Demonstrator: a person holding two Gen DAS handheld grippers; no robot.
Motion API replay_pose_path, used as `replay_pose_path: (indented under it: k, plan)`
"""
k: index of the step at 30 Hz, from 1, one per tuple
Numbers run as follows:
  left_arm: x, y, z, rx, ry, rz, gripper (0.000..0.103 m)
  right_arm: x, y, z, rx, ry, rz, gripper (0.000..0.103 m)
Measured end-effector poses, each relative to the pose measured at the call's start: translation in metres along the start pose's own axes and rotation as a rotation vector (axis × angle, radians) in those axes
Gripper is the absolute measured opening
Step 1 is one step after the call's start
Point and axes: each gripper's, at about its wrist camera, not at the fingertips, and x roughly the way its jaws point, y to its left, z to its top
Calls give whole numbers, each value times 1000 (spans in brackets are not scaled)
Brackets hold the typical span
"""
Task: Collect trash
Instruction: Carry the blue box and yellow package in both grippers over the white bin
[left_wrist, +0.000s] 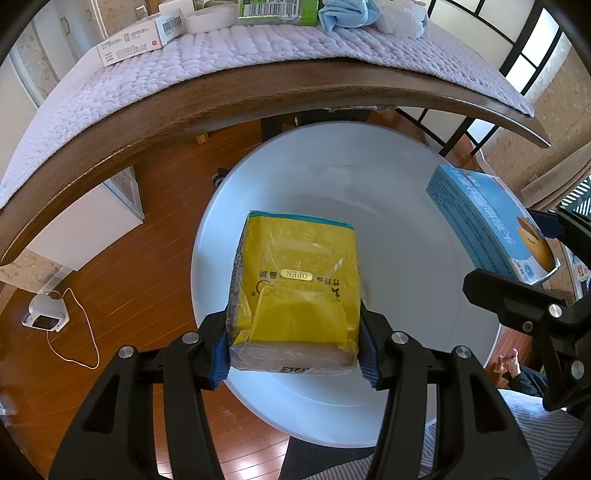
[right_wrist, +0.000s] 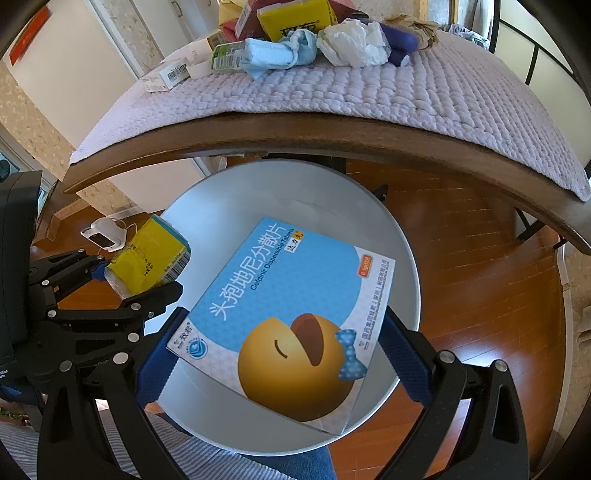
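a yellow tissue pack (left_wrist: 295, 291) is clamped by the left gripper (left_wrist: 295, 350) and a blue tablet box (right_wrist: 284, 317) by the right gripper (right_wrist: 284, 354), both above the white bin (left_wrist: 399, 236).

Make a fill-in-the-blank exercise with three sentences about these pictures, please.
1. The left gripper is shut on a ____ plastic-wrapped tissue pack.
2. The right gripper holds a flat blue cardboard medicine box above the round white ____.
3. The crumpled white tissue lies on the ____ quilted cloth.

Missing words: yellow; bin; lilac
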Motion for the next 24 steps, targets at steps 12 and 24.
replay_pose_path:
  k: [12,24]
  plan:
    - [-1,0,6,11,9,-1,55,4,-2,3,12,9,-1,97]
    - [-3,1,8,24,-6,-22,67,1,-5,5,22,-8,-3,97]
